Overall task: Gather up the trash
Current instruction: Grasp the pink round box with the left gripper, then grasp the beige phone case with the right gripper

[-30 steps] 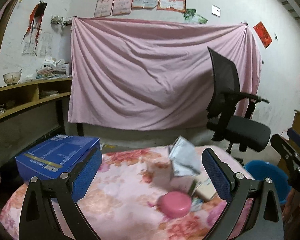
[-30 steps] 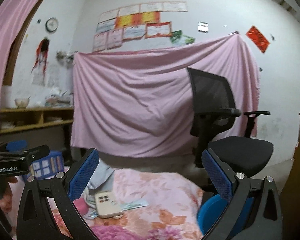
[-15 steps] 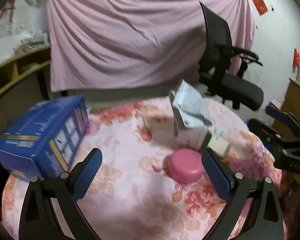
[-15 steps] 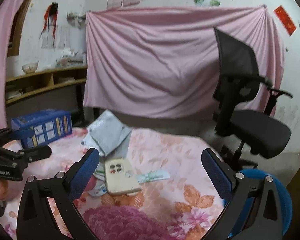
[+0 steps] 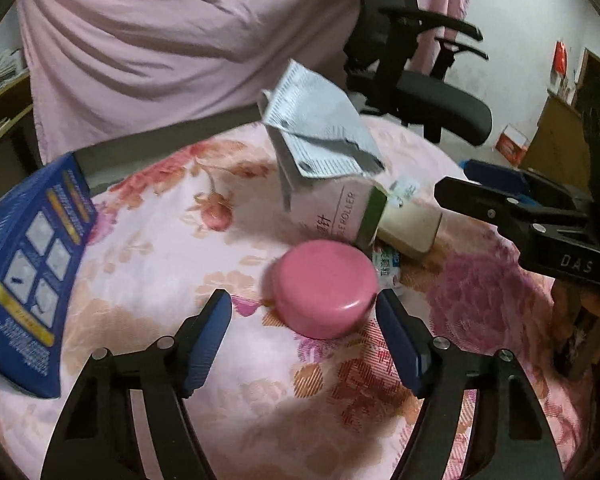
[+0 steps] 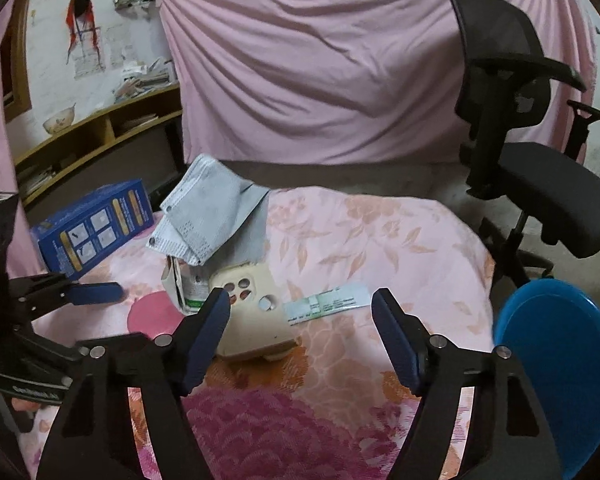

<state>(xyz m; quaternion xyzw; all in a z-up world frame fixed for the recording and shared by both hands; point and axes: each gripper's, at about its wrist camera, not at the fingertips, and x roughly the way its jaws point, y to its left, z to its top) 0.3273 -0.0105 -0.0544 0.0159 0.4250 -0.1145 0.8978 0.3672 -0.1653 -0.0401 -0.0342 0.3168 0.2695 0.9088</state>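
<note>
A round table with a pink floral cloth point(image 5: 172, 248) holds clutter. A torn-open white carton point(image 5: 332, 212) with a grey printed flap point(image 5: 320, 124) stands mid-table; it also shows in the right wrist view point(image 6: 208, 216). A pink round lid point(image 5: 326, 286) lies just ahead of my open, empty left gripper point(image 5: 304, 316). A cream phone case point(image 6: 252, 312) and a paper strip point(image 6: 328, 306) lie just ahead of my open, empty right gripper point(image 6: 300, 312). A blue bin point(image 6: 560, 368) stands at the right.
A blue box point(image 5: 24, 280) lies at the table's left edge. A black office chair point(image 6: 532, 152) stands behind the table on the right. A pink sheet point(image 6: 320, 60) hangs on the far wall. Wooden shelves point(image 6: 100, 128) run along the left.
Both grippers have tilted down and moved closer to the table. The pink lid now lies close before the left fingers, the phone case before the right. Both stay open.
</note>
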